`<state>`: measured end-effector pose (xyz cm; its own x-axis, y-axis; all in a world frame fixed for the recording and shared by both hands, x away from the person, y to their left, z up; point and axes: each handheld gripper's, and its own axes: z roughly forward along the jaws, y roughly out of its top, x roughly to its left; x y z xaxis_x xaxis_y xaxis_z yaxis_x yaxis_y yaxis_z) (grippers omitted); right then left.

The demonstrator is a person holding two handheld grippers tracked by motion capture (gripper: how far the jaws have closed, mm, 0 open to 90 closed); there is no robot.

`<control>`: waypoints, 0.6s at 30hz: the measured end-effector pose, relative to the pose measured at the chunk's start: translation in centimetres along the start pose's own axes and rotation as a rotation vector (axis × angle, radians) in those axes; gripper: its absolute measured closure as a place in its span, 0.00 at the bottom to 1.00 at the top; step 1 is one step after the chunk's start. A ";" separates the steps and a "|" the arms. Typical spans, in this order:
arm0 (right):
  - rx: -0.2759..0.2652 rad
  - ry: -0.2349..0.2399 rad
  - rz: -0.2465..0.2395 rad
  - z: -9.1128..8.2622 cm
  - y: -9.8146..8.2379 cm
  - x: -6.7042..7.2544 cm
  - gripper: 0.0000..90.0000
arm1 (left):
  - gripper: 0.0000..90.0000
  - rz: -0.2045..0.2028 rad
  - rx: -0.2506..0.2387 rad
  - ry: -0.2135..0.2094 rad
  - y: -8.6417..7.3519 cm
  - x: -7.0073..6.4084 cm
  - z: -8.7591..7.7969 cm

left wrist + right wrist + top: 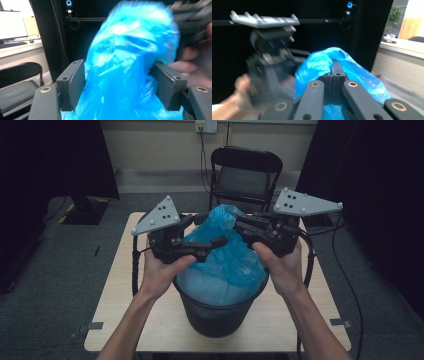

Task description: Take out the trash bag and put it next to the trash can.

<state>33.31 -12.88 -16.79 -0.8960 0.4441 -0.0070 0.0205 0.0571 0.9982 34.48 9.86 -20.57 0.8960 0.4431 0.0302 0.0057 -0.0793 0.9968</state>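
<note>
A black bin [220, 312] stands on the near half of the table [115, 285], lined with a blue bag [227, 257] that rises above its rim. At 9 o'clock of the bag is the left tool [218, 241]; its jaws stand apart with the bag's bunched top between them. At 3 o'clock the right tool [239, 222] has its jaws together, probably pinching a fold of the bag, though the blur makes this unsure. At 12 o'clock, beyond the table, stands a black chair [245, 172].
</note>
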 end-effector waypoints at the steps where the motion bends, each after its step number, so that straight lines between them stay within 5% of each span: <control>1: 0.001 -0.001 -0.004 0.1 0.0 0.2 1.00 | 0.53 0.007 -0.003 -0.023 0.0 0.0 0.1; 3: 0.004 0.003 -0.002 0.1 -0.2 0.4 0.99 | 0.83 0.016 0.005 -0.045 -0.1 -0.1 0.2; 5: 0.008 -0.021 0.011 -0.2 -0.5 0.4 0.83 | 0.97 0.014 0.006 -0.051 -0.1 -0.1 0.0; 7: 0.018 -0.081 0.023 -0.6 -0.8 0.0 0.59 | 0.98 0.015 0.008 -0.022 0.0 0.1 -0.3; 10: 0.013 -0.130 0.059 -2.0 -1.7 -0.8 0.41 | 0.98 -0.005 -0.013 -0.009 0.3 0.8 -1.2; 14: 0.037 -0.066 0.081 -2.4 -2.7 -1.5 0.24 | 0.98 -0.036 -0.067 0.002 1.4 1.4 -2.1; 18: 0.052 -0.019 0.080 -0.9 -3.2 -1.5 0.20 | 0.98 -0.029 -0.090 -0.036 2.4 0.5 -1.6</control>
<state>34.24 -14.54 -19.90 -0.8819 0.4660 0.0706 0.1148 0.0672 0.9911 34.23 11.28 -18.03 0.9113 0.4117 0.0006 -0.0070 0.0140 0.9999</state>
